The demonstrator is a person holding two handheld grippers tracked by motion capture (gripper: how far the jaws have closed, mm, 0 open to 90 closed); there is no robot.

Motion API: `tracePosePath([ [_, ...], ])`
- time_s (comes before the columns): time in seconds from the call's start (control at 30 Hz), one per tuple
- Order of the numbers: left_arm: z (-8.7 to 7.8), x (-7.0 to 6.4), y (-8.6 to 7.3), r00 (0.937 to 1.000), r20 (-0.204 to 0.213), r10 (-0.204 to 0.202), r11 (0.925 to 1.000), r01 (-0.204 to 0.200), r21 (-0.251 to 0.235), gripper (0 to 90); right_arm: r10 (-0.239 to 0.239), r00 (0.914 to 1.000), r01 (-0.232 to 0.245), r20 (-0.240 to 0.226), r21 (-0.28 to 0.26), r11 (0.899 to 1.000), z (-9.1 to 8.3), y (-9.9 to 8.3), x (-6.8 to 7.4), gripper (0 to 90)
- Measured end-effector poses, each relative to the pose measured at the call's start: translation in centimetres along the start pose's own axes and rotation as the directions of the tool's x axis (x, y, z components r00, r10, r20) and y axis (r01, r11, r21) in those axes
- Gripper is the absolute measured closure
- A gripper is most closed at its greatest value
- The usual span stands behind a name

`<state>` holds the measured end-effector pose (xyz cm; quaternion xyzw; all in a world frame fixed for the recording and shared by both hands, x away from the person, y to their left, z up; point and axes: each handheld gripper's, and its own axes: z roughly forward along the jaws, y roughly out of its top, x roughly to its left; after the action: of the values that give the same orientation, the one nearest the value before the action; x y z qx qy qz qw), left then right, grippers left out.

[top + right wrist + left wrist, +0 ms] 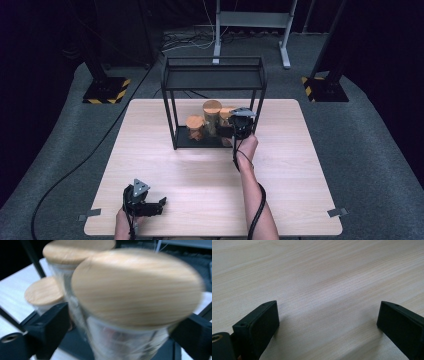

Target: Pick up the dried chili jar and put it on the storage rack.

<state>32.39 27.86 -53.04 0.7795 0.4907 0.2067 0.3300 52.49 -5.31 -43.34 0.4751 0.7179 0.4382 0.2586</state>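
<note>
High view shows you the wooden table (165, 165) first, pale and wide, with a black wire rack (214, 75) standing near its far edge, about midway between the left and right edges. On the rack's bottom shelf stand three glass jars with wooden lids. The tall jar (212, 116) is in the middle, a short jar (195, 126) sits just beside it toward the table's left edge, and the third jar (226, 116) is at the right end of the shelf, largely behind your right gripper (234, 134).

Your right forearm reaches from the near edge up to that right end of the shelf. In the right gripper view, the third jar (135, 305) is blurred and very close, its lid wide between the two black jaws. The jaws stand one on each side of the glass body, spread about as wide as the jar. You cannot tell from the blur whether they press the glass or just flank it. The tall jar (75, 252) and the short jar (43, 293) stand behind it in that view.

Your left gripper (150, 206) rests close to the table's near left corner, well apart from the rack. In the left gripper view, its jaws are spread wide over bare wood, holding nothing.
</note>
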Motion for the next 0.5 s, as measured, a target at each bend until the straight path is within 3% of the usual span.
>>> tracePosePath([
  [0.13,0.0,0.0,0.0,1.0,0.0,0.0,1.0,0.0,0.0,3.4,-0.009,1.0,0.009,0.0,0.072,0.997,0.05,0.08,0.33,0.7],
  [0.3,0.0,0.01,0.0,1.0,0.0,0.001,1.0,-0.001,0.001,3.4,-0.028,0.9996,0.026,0.011,0.12,0.992,-0.22,0.13,0.65,0.0],
  [0.5,0.0,0.0,0.0,1.0,0.0,0.0,1.0,0.0,0.0,3.4,-0.021,0.9997,0.023,-0.013,0.174,0.985,-0.9,0.03,0.52,0.0],
])
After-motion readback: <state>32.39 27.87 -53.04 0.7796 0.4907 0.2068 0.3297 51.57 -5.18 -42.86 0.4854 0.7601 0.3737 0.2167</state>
